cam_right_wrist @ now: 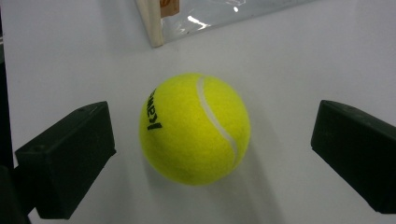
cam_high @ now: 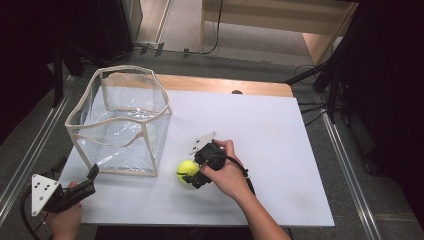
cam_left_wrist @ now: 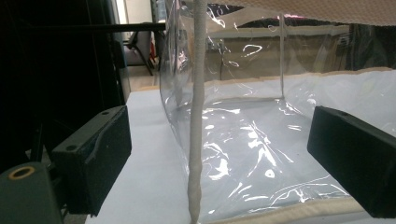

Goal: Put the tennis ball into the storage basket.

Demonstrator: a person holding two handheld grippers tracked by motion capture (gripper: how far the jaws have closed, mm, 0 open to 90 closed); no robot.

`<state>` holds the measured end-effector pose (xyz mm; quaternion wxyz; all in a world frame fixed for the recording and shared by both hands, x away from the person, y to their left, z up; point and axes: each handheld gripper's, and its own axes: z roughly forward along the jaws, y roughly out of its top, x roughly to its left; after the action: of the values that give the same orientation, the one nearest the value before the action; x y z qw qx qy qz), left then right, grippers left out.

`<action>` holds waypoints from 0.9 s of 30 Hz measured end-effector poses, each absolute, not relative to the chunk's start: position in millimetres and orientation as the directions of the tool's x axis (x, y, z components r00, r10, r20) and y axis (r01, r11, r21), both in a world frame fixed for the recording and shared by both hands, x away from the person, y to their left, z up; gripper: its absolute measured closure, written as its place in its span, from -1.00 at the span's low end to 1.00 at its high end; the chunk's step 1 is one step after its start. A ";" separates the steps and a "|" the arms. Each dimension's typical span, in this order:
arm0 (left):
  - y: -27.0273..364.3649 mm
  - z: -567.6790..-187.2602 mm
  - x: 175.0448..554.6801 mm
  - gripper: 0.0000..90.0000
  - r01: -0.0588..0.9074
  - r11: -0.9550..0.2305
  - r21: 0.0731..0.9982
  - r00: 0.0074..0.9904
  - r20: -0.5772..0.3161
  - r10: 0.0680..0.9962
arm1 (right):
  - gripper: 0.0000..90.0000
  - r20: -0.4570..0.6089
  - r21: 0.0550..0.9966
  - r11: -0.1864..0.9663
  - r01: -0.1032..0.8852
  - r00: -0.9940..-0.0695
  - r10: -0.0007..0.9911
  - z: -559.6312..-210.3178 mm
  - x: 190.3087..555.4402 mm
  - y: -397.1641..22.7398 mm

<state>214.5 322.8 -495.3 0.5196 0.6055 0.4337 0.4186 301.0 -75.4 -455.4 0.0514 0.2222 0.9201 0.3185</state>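
The round yellow felt tennis ball (cam_right_wrist: 195,129) bore a short black printed word on its left side, at mid-frame in the right gripper view; it stood turned on end and partly curved out of sight, so its letters could not be read with certainty.

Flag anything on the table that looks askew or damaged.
The clear plastic bin sags: its cream-trimmed rim is wavy and its walls are crumpled, not square. The tennis ball looks intact, lying on the white table beside the bin.
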 end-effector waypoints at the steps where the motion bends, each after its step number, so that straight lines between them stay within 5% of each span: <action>1: 322.7 -495.3 214.4 -0.85 0.090 -0.083 0.992 0.274 0.055 0.960 | -0.94 0.047 0.609 0.698 0.376 -0.896 0.442 -455.4 301.0 -75.4; 25: 322.8 -495.3 214.6 -0.85 0.091 -0.083 0.992 0.274 0.055 0.960 | -0.87 0.090 0.454 0.795 0.402 -0.908 0.408 -475.4 311.5 -48.9; 27: 322.7 -495.4 214.6 -0.85 0.092 -0.083 0.992 0.274 0.055 0.960 | -0.74 0.082 0.432 0.806 0.405 -0.907 0.412 -477.2 312.1 -47.5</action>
<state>214.6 322.7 -495.4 0.5195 0.6058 0.4341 0.4179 312.1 -47.5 -477.2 0.0078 0.2152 0.9502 0.2253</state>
